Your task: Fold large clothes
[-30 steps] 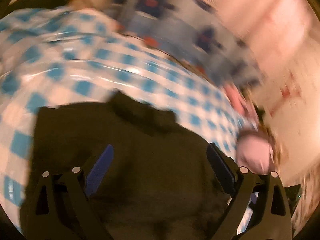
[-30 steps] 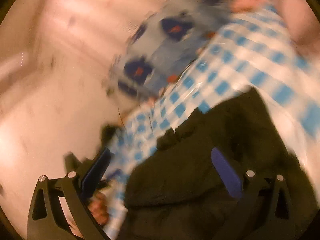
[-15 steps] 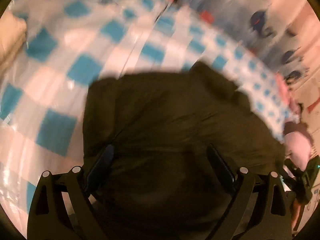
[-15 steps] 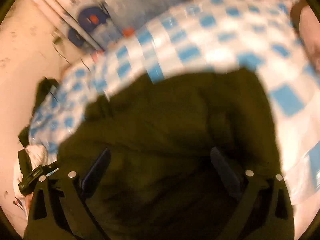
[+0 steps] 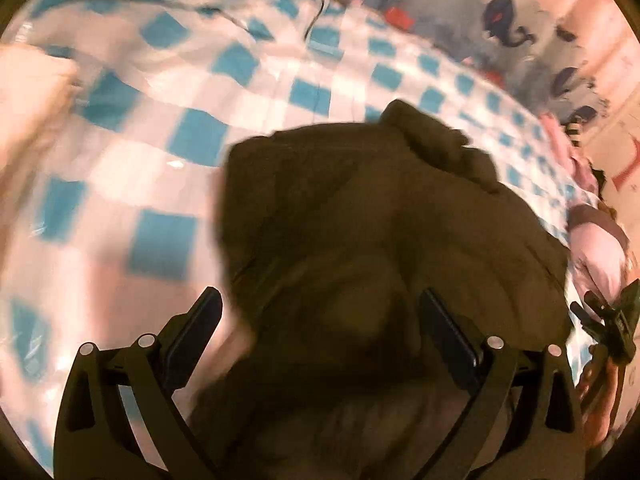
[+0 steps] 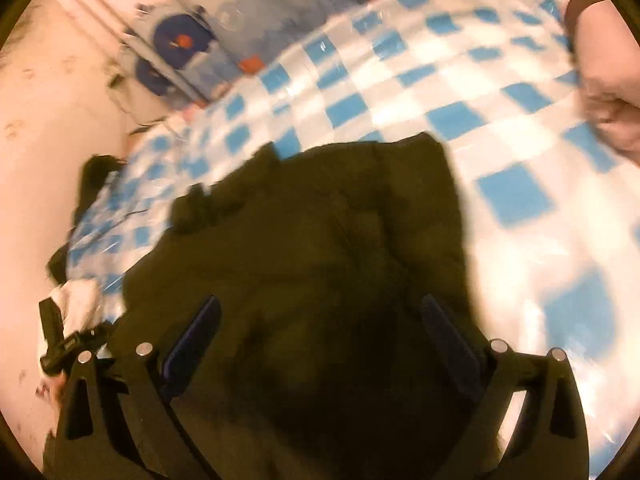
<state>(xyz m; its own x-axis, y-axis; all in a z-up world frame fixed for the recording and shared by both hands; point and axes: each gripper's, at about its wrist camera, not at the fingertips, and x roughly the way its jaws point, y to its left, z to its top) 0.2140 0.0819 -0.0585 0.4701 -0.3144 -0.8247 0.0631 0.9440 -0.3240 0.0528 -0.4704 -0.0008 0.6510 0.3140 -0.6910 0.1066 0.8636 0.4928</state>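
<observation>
A dark olive-brown garment [image 5: 360,240] lies bunched on a blue-and-white checked cloth [image 5: 168,128]. In the left wrist view my left gripper [image 5: 320,320] is open and hangs just above the garment's near part, fingers spread wide. In the right wrist view the same garment [image 6: 328,240] fills the middle, and my right gripper [image 6: 318,320] is open above it, holding nothing. The other gripper shows at the right edge of the left wrist view [image 5: 608,320] and at the left edge of the right wrist view [image 6: 60,344].
A light fabric with dark blue whale prints [image 5: 520,24] lies beyond the checked cloth; it also shows in the right wrist view [image 6: 248,12]. A hand [image 6: 608,80] is at the right edge. Pale floor [image 6: 48,128] lies to the left.
Both grippers have dropped closer to the garment and tilted down over it; it now fills more of both views. Both stay open.
</observation>
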